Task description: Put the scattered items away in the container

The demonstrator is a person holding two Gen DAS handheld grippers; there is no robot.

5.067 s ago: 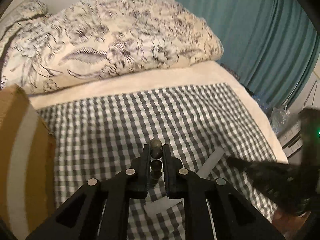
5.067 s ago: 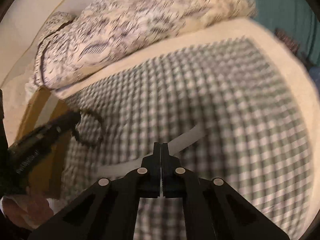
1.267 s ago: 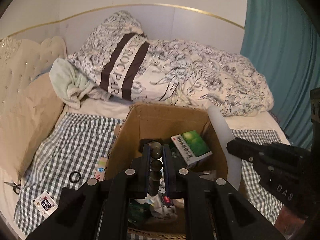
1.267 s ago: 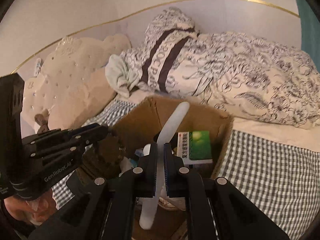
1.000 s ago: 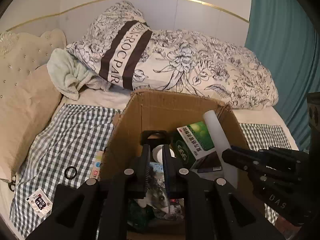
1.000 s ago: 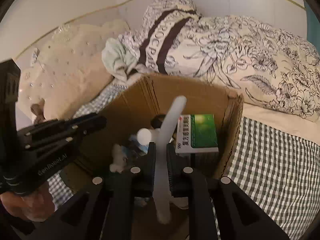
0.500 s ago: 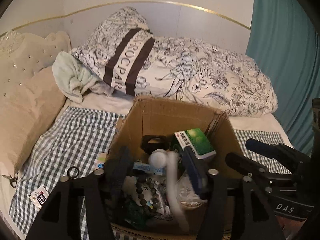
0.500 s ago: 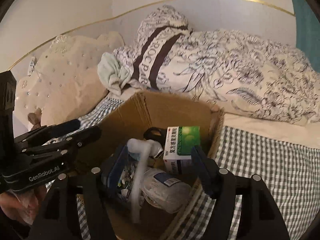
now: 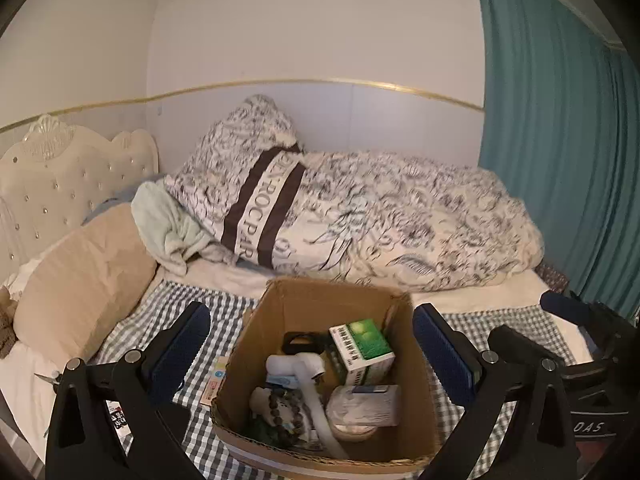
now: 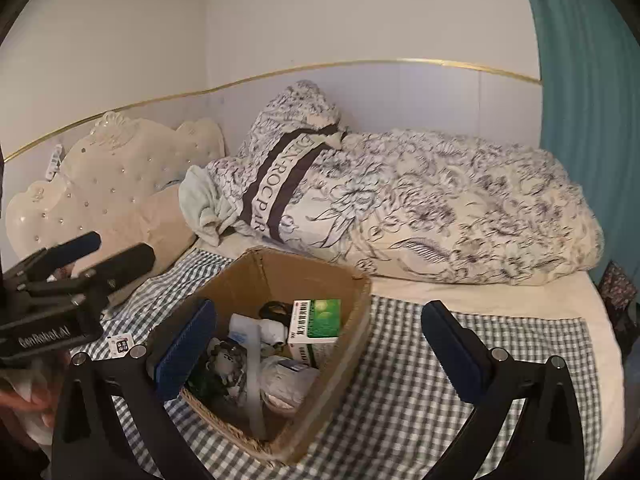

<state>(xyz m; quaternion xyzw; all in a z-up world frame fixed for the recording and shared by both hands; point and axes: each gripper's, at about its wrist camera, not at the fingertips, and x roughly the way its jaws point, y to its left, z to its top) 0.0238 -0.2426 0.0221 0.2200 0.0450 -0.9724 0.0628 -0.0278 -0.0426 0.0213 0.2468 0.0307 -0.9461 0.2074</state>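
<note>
Hovering over the cardboard box (image 9: 308, 304), both grippers' jaws have just opened wide, empty.

Dark band across the patterned pillow (image 9: 256, 216) reads "ROCPAR" in pale caps; letters before it are lost in a fold, same in the right wrist view. Left gripper's (image 10: 80, 258) body, seen from the right wrist cam, carries "GenRobot.AI" in white along its side. Right gripper's (image 9: 560, 320) body, seen from the left wrist cam, shows "DAS" in white, start of the word cut off. Green-and-white box (image 9: 362, 350) in the carton (image 9: 248, 364) has a barcode-like strip and printed lines, too small to read. Small card (image 10: 120, 345) on the checked cloth (image 10: 420, 360) bears a square printed mark, illegible.
</note>
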